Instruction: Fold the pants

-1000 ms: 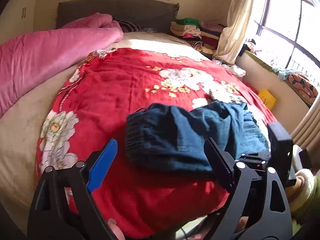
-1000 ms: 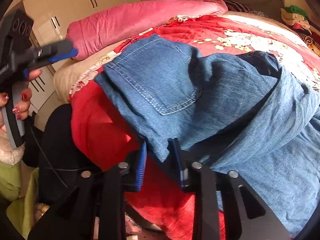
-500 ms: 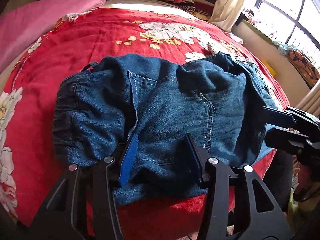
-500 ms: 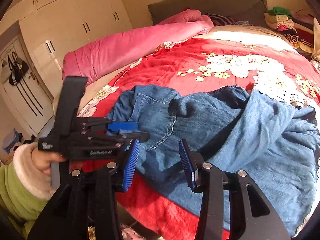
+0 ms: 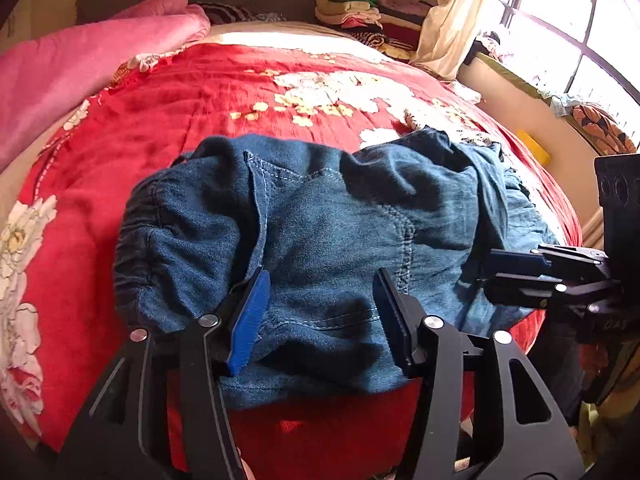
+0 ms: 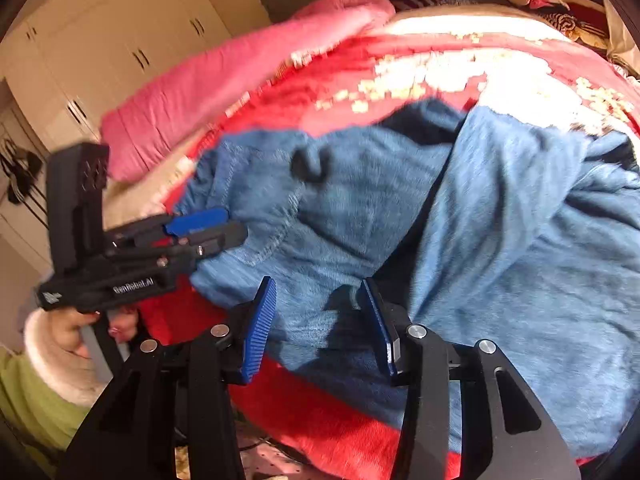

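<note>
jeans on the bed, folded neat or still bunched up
Still bunched up: the jeans lie crumpled on the red bedspread, fabric in loose overlapping wrinkles, no flat fold.

- The left gripper [image 5: 320,316] drops from above the red bedspread [image 5: 168,128] onto the pants [image 5: 320,220], jaws narrowing, then reopening slightly, denim between them.
- The right gripper [image 6: 316,324] lets go, its jaws just opening.
</note>
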The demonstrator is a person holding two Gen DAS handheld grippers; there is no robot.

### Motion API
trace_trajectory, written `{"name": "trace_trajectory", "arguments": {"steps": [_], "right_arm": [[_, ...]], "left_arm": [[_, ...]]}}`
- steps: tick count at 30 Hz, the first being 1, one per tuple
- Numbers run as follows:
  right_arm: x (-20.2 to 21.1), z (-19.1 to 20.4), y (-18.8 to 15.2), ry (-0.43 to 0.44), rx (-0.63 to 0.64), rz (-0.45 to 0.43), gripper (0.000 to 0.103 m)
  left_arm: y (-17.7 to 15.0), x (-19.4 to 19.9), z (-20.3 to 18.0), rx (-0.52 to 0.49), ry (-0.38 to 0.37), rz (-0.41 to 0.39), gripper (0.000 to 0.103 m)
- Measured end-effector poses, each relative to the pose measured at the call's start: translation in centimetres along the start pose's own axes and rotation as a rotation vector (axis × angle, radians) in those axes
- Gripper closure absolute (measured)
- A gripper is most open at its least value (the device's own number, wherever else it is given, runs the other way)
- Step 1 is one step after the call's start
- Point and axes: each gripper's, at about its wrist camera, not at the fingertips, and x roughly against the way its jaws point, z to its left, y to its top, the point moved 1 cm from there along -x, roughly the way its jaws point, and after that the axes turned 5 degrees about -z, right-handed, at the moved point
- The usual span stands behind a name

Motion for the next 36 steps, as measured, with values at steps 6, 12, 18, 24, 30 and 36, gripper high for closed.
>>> {"name": "trace_trajectory", "arguments": {"steps": [6,12,18,24,30,36], "right_arm": [[5.7,-2.0,2.1,-0.099,-0.028,-0.126,0.046],[7.0,-5.4,5.5,-0.223,-0.072,-0.153,0.036],[4.2,-8.1,9.9,-0.303,-0.047,-0.095,0.034],[-2.7,-9.5,12.9,-0.37,0.018,0.045,0.033],[-9.0,-9.8,14.6,-0.465,0.107,0.151,0.033],[-13.4,-11.6,15.0,-0.591,0.134,0.263,0.049]], "left_arm": [[2.2,3.9,-2.5,-0.031,-0.032,-0.108,0.034],[3.7,2.8,-7.3,-0.093,-0.184,-0.096,0.032],[2.6,-2.1,-11.7,-0.092,-0.31,0.027,0.04],[1.4,-5.9,-12.3,-0.076,-0.254,0.073,0.064],[-0.1,-7.3,-11.9,-0.055,-0.323,0.092,0.084],[-0.2,-7.2,-11.2,-0.043,-0.37,0.079,0.084]]}}
